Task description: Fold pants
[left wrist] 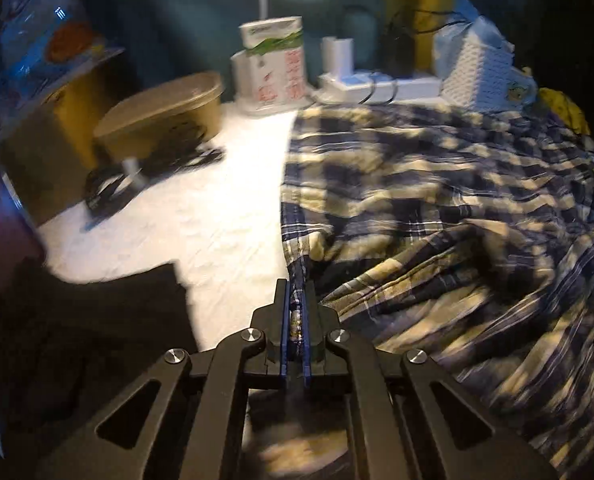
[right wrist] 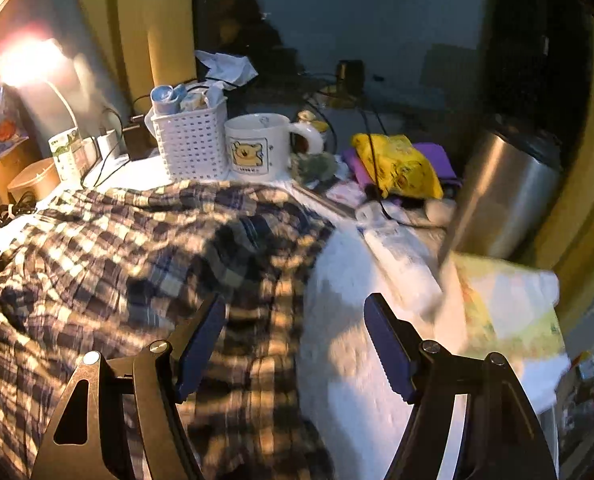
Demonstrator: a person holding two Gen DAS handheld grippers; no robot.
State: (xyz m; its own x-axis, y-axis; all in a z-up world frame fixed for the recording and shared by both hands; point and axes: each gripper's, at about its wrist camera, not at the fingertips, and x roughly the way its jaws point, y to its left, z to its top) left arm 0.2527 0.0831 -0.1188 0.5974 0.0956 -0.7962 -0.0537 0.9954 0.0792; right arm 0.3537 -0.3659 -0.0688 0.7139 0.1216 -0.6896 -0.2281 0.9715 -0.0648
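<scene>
Two grippers work over the plaid pants [left wrist: 437, 200], which lie rumpled across the white table cover [left wrist: 217, 208]. The left gripper [left wrist: 295, 300] is clamped on a fabric edge at the near left. The right gripper [right wrist: 295, 320] hangs wide apart, empty, above the pants' right edge, with a mug [right wrist: 257, 146] beyond.

Motion-blurred plaid pants [left wrist: 437, 208], edge-cropped.

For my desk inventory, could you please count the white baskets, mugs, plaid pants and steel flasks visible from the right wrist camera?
White basket: 1
Mug: 1
Plaid pants: 1
Steel flask: 1
Total: 4
</scene>
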